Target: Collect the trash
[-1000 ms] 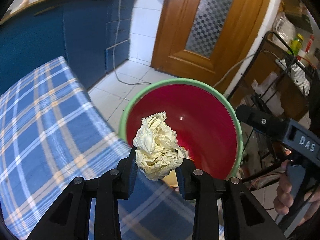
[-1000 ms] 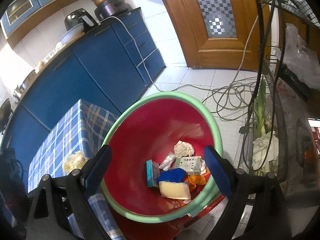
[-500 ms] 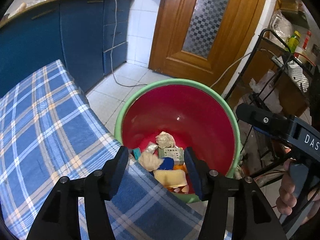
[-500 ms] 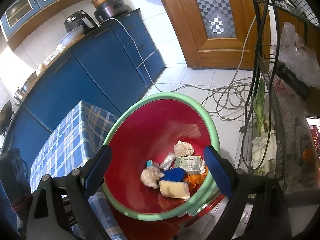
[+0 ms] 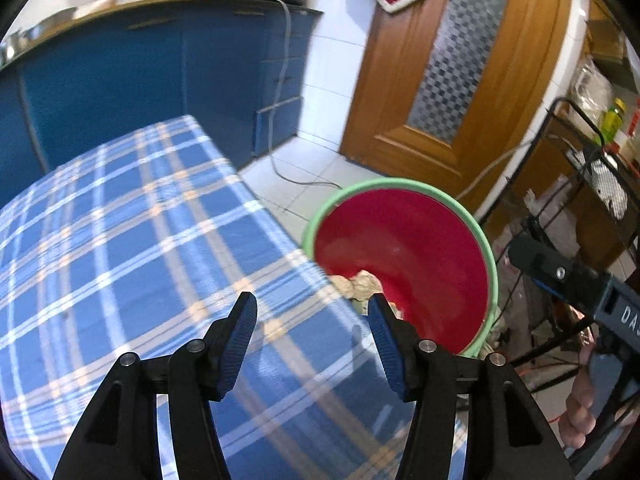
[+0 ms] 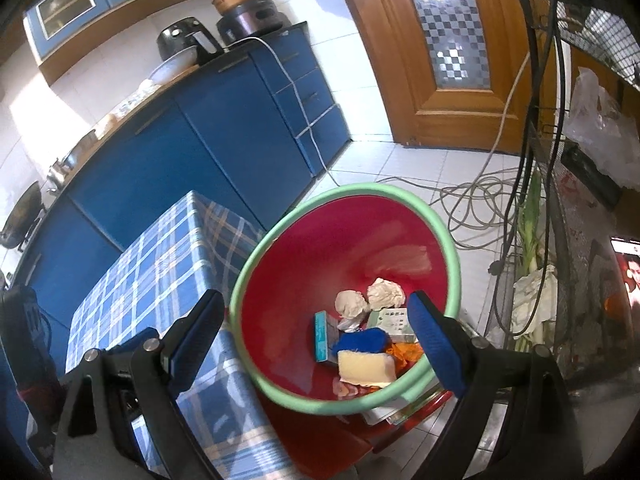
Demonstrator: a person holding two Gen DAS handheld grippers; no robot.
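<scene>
A red bin with a green rim (image 5: 490,264) stands beside the blue plaid table (image 5: 120,240). My left gripper (image 5: 312,316) is open and empty above the table's edge, left of the bin. A crumpled paper ball (image 5: 362,282) shows just inside the bin. In the right wrist view my right gripper (image 6: 316,320) hangs open and empty over the bin's rim (image 6: 344,196). Inside lie two crumpled paper balls (image 6: 350,304), a blue sponge (image 6: 362,338), a yellow sponge (image 6: 366,368), a teal box (image 6: 322,336) and a white-green box (image 6: 394,320).
Blue cabinets (image 6: 180,140) line the wall behind the table. A wooden door (image 5: 432,80) is beyond the bin. Loose cables (image 6: 472,208) lie on the tiled floor. A black wire rack (image 6: 560,240) with bags stands right of the bin. A hand (image 5: 580,412) holds the right gripper's handle.
My left gripper opened and dropped the crumpled paper into the bin, then drew back to the left over the table. The right gripper stayed open above the bin.
</scene>
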